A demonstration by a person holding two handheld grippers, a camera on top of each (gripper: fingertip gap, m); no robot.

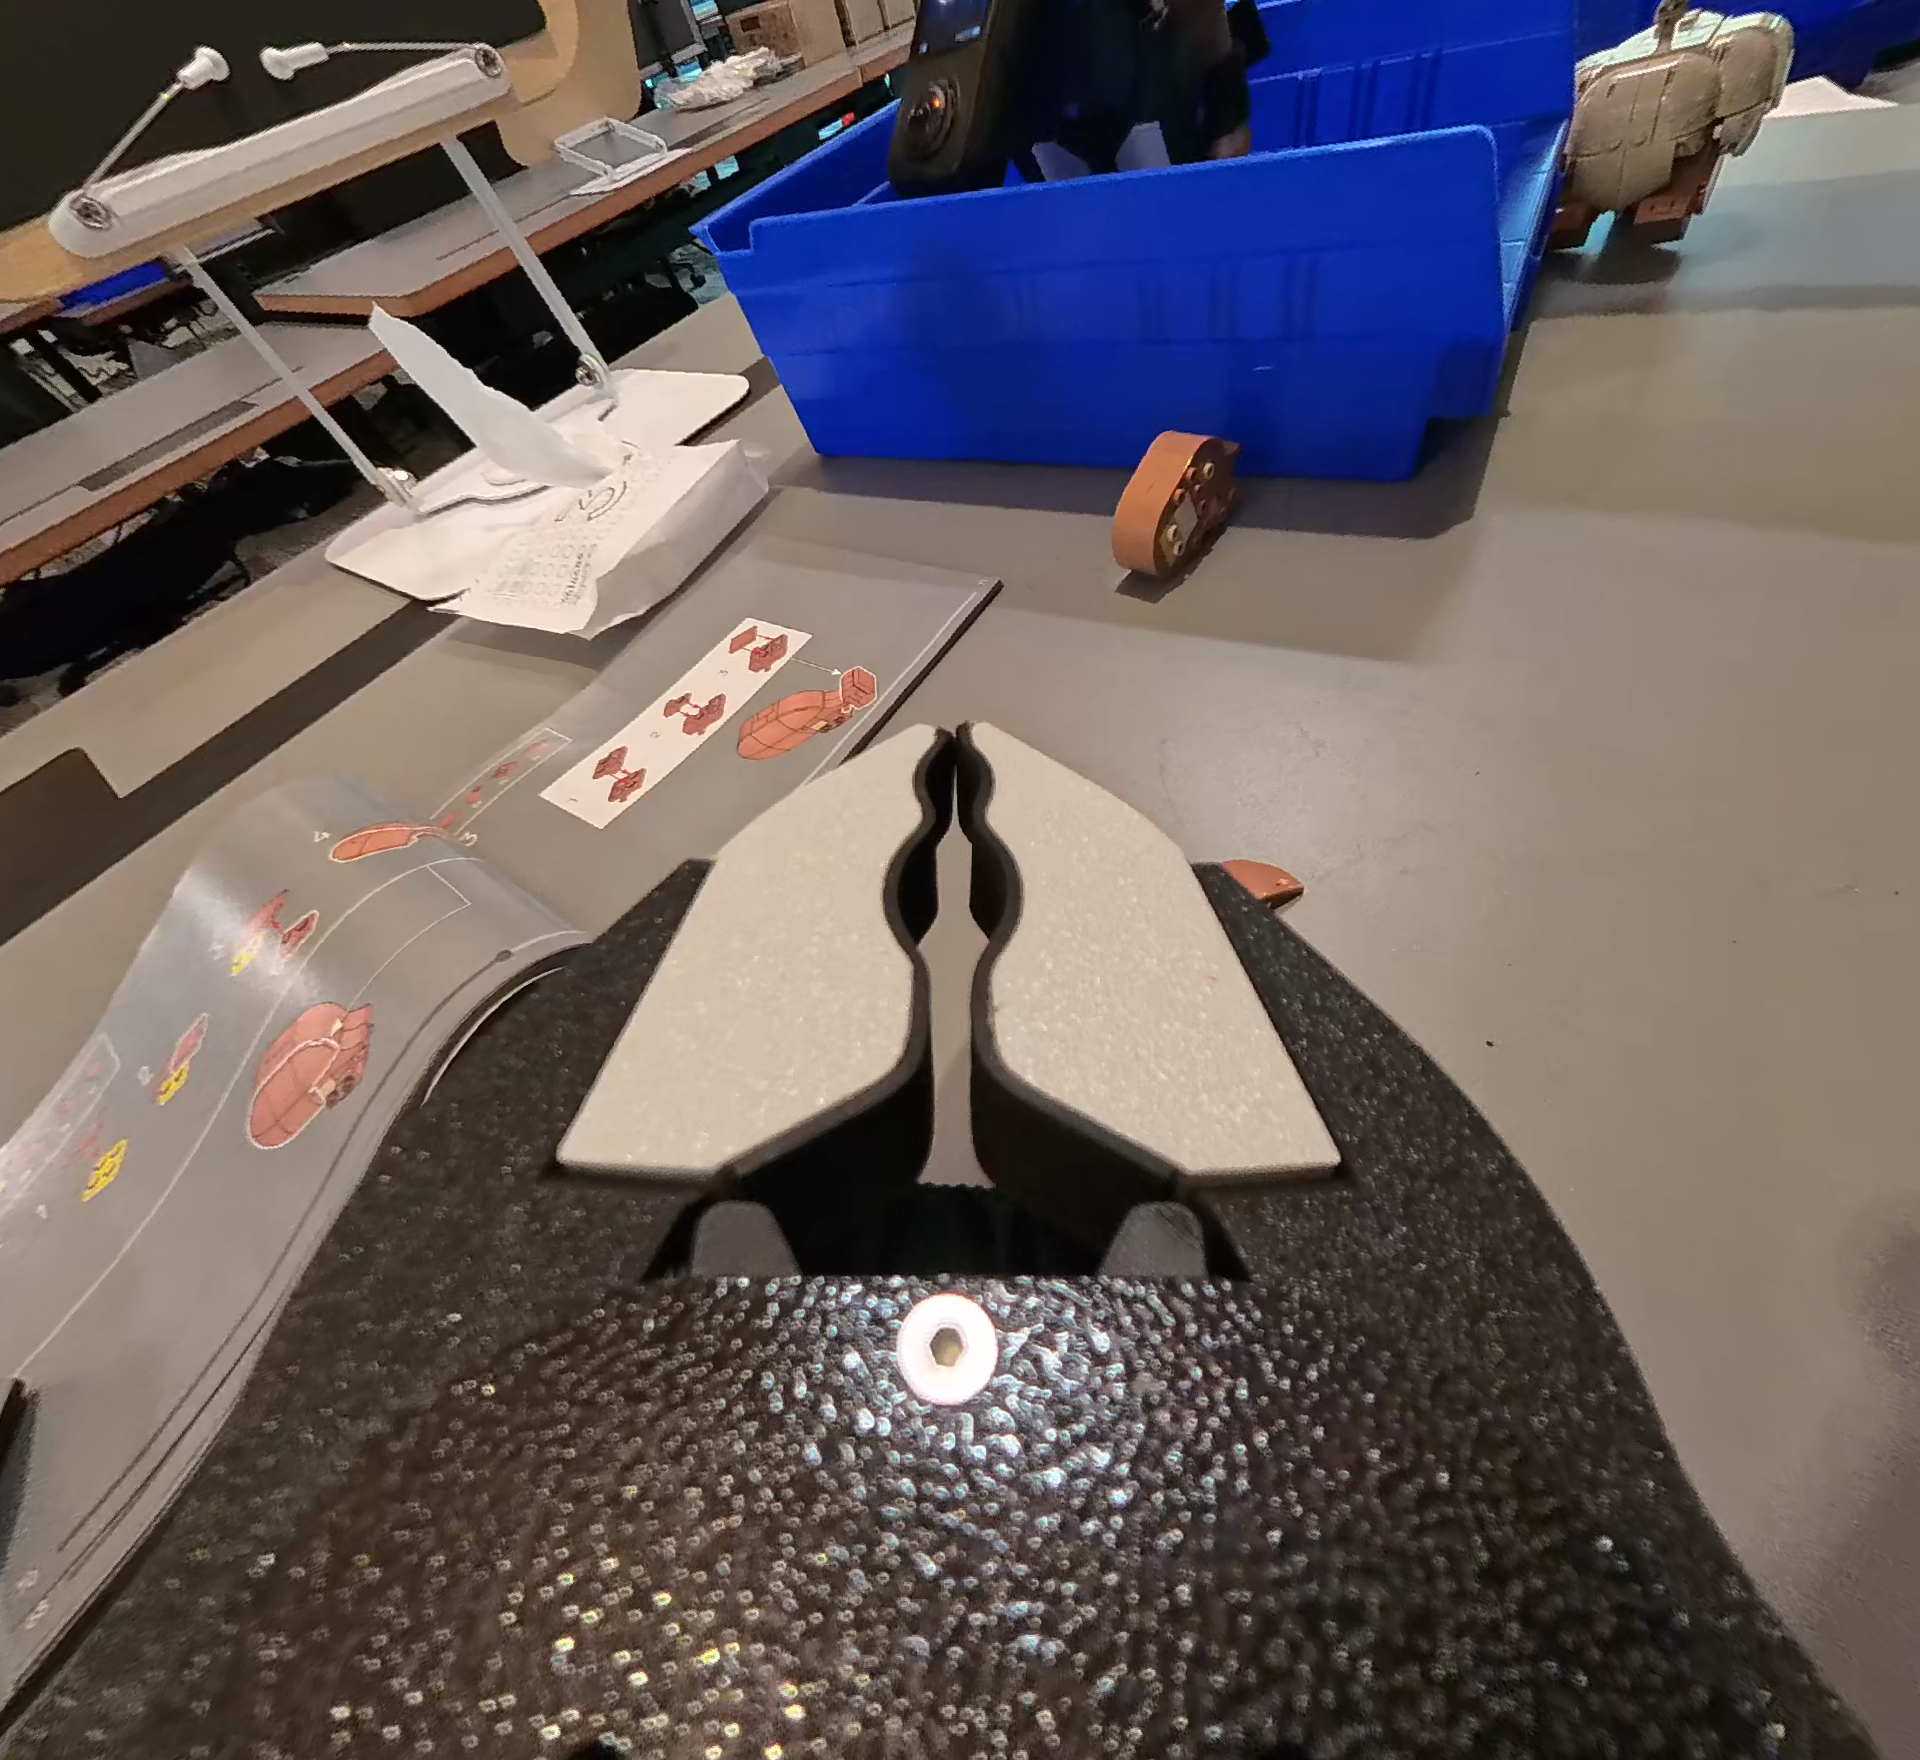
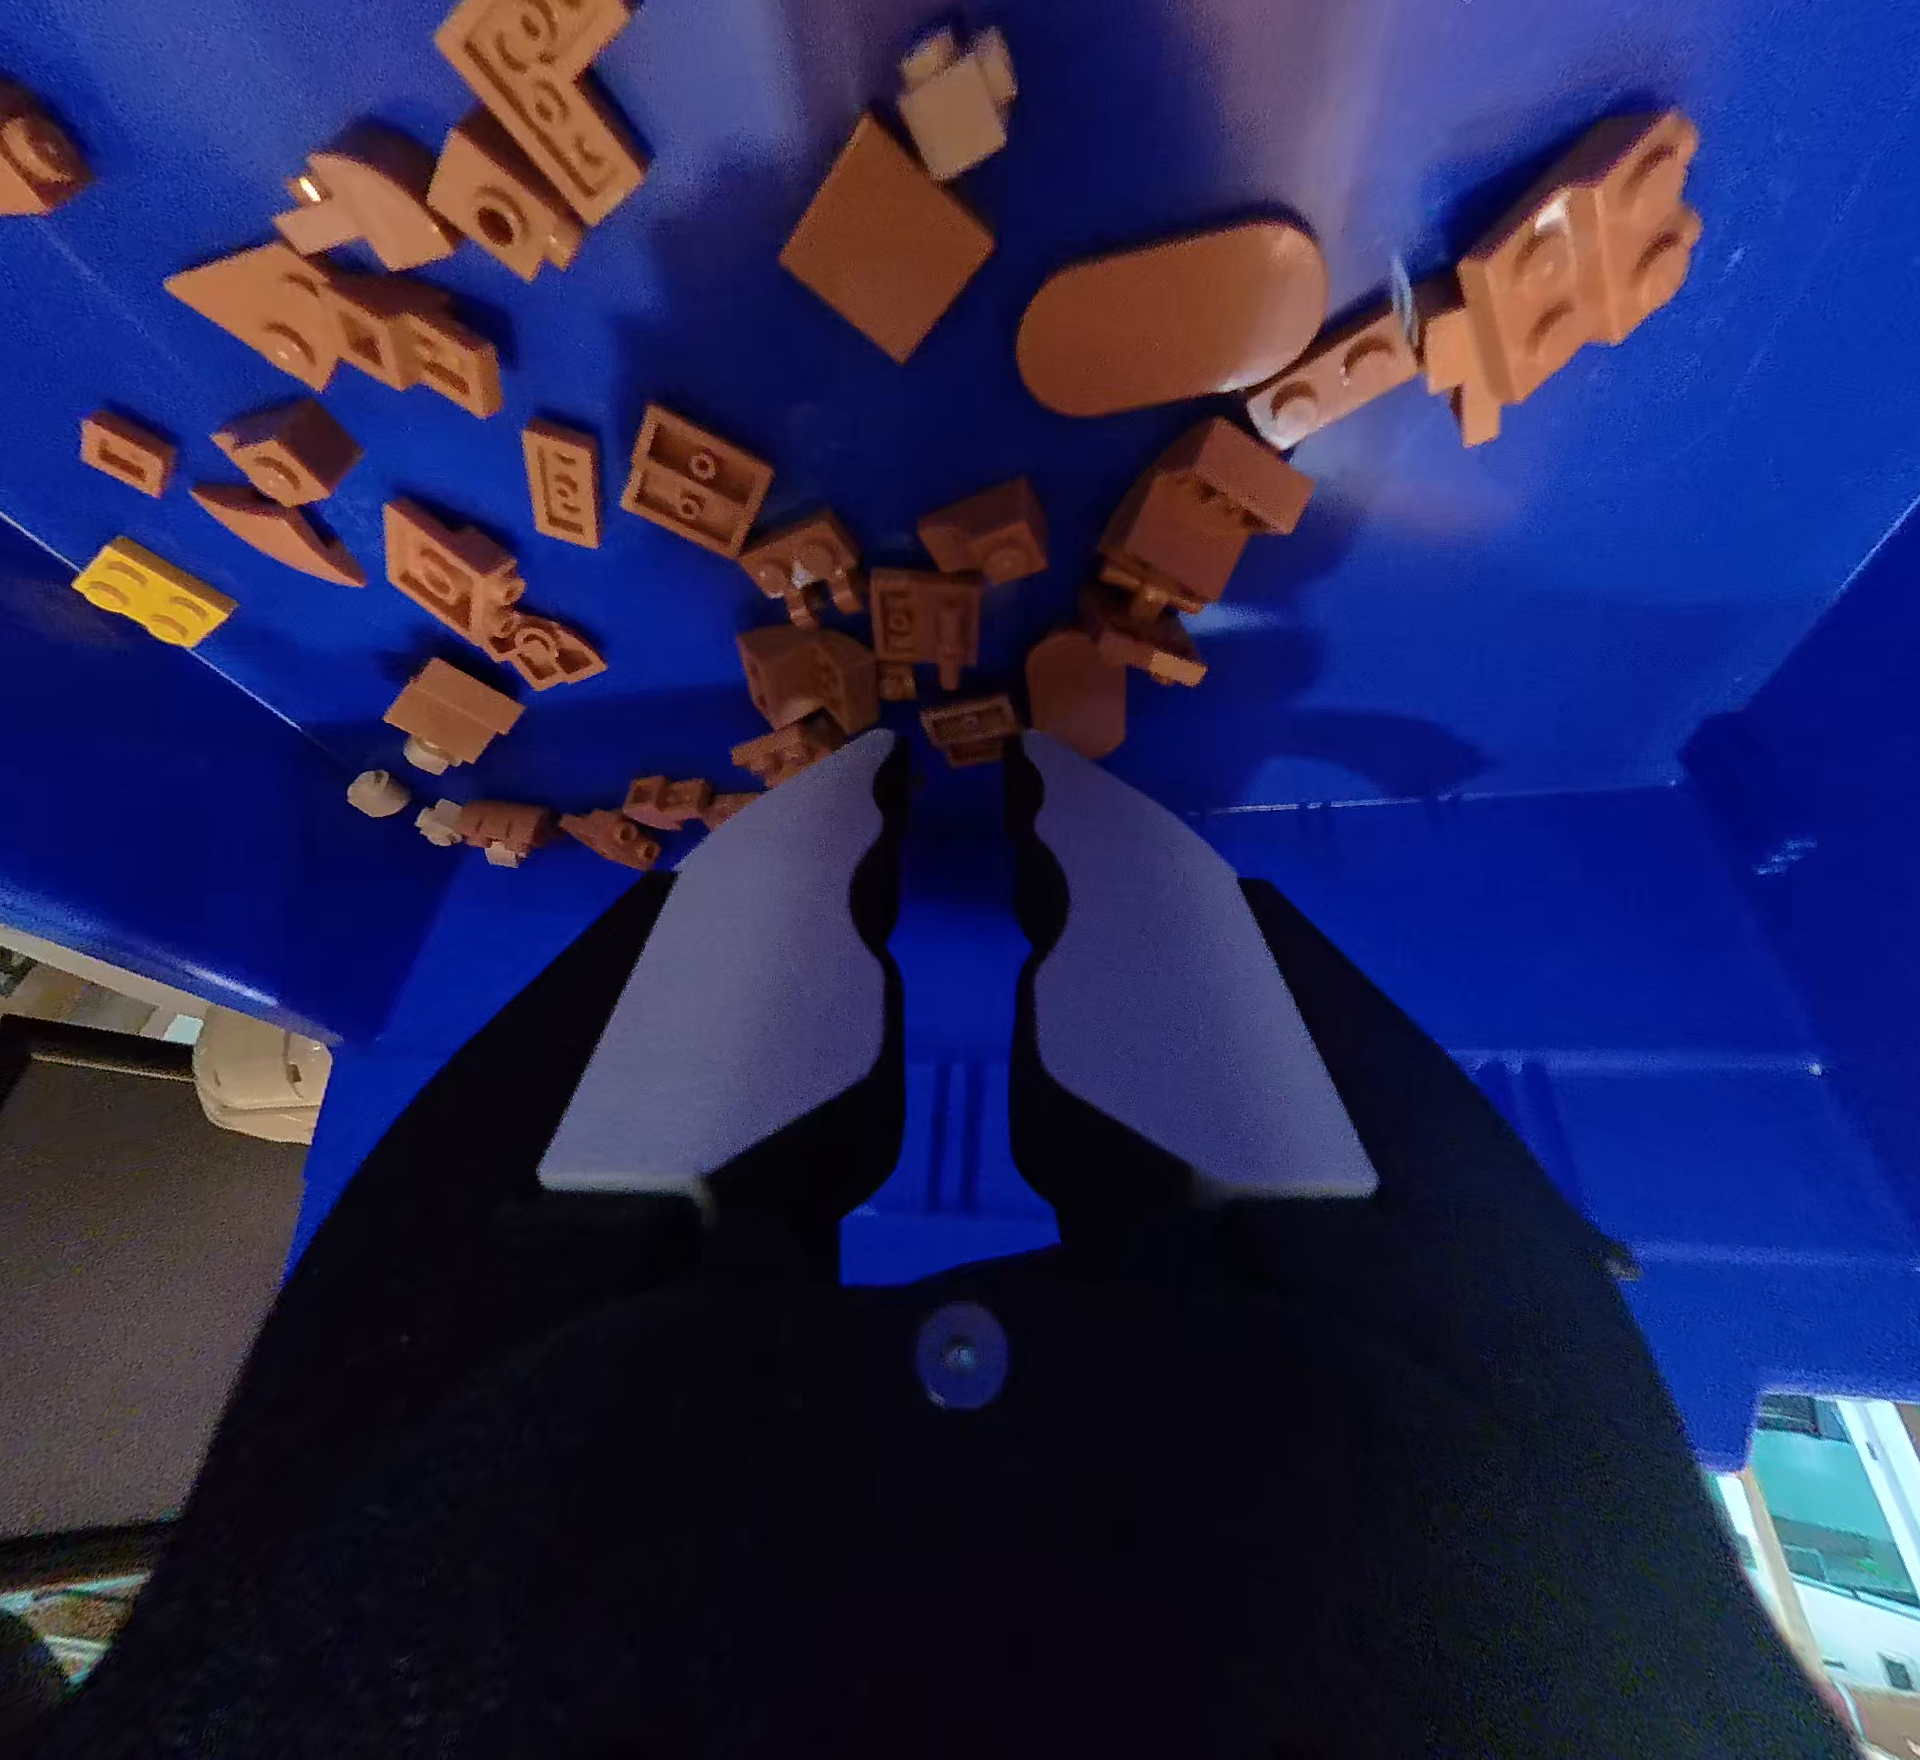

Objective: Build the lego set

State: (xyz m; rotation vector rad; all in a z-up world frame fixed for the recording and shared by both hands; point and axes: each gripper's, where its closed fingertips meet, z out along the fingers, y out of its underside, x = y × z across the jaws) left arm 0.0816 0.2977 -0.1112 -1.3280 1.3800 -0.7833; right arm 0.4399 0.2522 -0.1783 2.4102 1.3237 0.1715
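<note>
My left gripper (image 1: 956, 734) is shut with nothing between its pads, low over the grey table (image 1: 1507, 775), next to an open instruction booklet (image 1: 665, 754). A small brown piece (image 1: 1262, 879) lies just to its right. A brown oval assembly (image 1: 1174, 505) leans by the blue bin (image 1: 1122, 328). My right gripper (image 2: 961, 744) is open inside that bin, pointing down at several loose brown bricks (image 2: 914, 619). A small brown brick (image 2: 971, 731) lies just beyond its fingertips, not gripped. The right gripper's body also shows in the left wrist view (image 1: 966, 17), its fingers hidden by the bin wall.
The bin floor (image 2: 1507, 567) also holds a brown oval tile (image 2: 1169, 323), a square tile (image 2: 883, 250) and a yellow plate (image 2: 154, 590). A tan built model (image 1: 1673, 89) sits at the back right. A white stand (image 1: 281, 141) and a crumpled white paper bag (image 1: 582, 526) are at the left. There is about 35 cm between the tips of the two grippers. The brown oval assembly (image 1: 1174, 505) is closer to my left gripper, around 15 cm from its tips; the right tips are 20 cm off.
</note>
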